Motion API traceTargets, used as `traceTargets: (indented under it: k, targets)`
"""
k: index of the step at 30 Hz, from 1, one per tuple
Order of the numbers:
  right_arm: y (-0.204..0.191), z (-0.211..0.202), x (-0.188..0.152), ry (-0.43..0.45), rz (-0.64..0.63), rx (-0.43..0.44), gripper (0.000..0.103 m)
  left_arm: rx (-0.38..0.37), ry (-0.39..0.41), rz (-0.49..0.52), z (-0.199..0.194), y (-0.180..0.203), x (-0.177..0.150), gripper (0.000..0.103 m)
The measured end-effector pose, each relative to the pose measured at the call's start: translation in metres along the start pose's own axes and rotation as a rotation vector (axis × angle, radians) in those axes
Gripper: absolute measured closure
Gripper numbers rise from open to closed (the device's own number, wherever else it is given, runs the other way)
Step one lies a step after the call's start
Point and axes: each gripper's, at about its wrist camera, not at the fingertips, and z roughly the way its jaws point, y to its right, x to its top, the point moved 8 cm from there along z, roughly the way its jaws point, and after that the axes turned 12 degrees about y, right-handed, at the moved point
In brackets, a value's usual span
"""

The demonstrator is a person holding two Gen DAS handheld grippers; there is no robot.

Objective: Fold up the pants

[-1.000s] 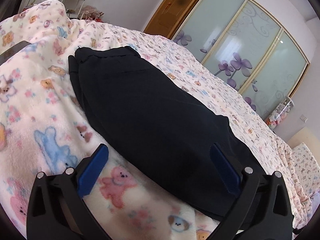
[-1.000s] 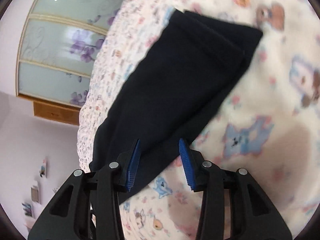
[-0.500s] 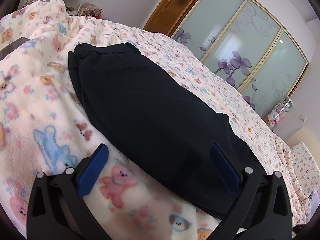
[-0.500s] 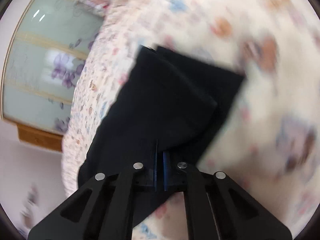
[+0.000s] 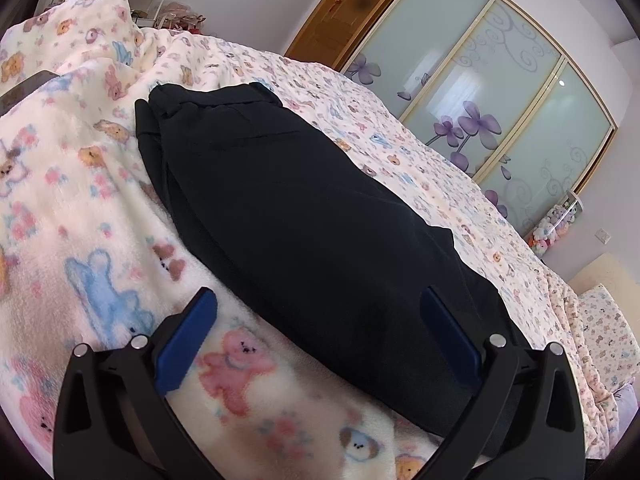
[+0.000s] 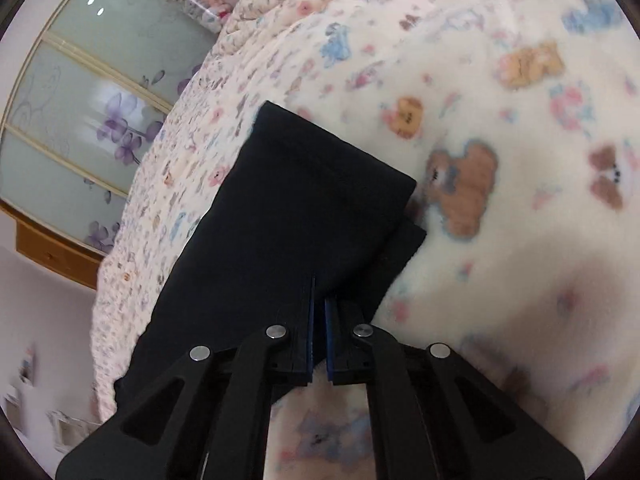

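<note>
Black smooth-fabric pants [image 5: 304, 216] lie long and flat on a fluffy cream fleece blanket [image 5: 60, 208] printed with bears. Left gripper [image 5: 316, 320], with blue pads, stands wide apart over the near pants edge. Right gripper [image 6: 318, 312] is pressed together, pinching a fold of the pants [image 6: 288, 216].

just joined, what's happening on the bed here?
A person with two handheld grippers is folding black pants laid lengthwise on a teddy-bear blanket. The right gripper is shut on the pants' edge near the leg hems, jaws nearly together on the fabric. The left gripper is open, one finger over the blanket and one over the pants, gripping nothing. The cross fold is not yet done.
</note>
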Motion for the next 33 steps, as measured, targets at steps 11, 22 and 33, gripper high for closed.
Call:
traceTargets:
  k: [11,22,33]
  targets:
    - [-0.052,-0.065,-0.017,0.014,-0.106,0.077,0.054,-0.006,-0.002,-0.010,0.000,0.000,0.001,0.002]
    - [-0.171,-0.025,-0.190,-0.487,-0.097,0.393,0.060,-0.021,-0.003,-0.026,0.000,-0.002,0.003,0.002]
    - [-0.185,-0.013,-0.183,-0.325,-0.165,0.379,0.097,-0.017,-0.006,-0.025,0.000,-0.003,0.002,0.002]
